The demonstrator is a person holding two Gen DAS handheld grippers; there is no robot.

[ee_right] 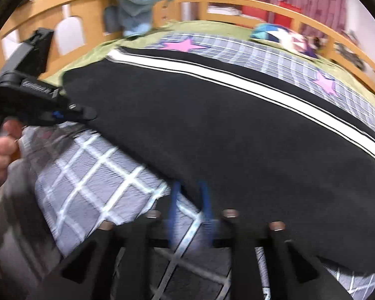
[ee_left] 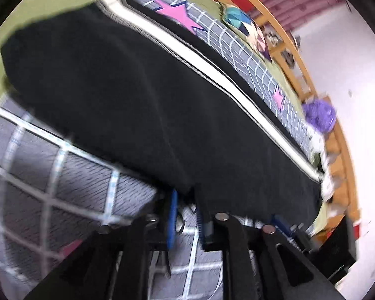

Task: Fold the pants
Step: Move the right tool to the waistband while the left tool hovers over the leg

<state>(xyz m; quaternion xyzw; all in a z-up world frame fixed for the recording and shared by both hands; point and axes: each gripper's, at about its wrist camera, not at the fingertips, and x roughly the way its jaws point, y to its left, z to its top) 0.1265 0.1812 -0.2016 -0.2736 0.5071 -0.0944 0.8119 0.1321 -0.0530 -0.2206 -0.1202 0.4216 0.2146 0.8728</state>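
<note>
The black pants (ee_left: 127, 95) lie flat across the bed's checked blanket (ee_left: 70, 180). Both units sit at the near hem: the left hand-held gripper (ee_left: 187, 215) has its jaws narrowed at the fabric edge, grip unclear. The right hand-held gripper (ee_right: 191, 210) stands parted, pads blurred, grasp undeterminable.

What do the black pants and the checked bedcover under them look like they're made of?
Black pants: soft matte knit, probably fleece or jersey, since the surface gives no shine and drapes in soft rolls; a white side stripe looks sewn on.
Checked bedcover: grey fabric with a fine ribbed or crinkled texture, likely cotton or a blend.
</note>
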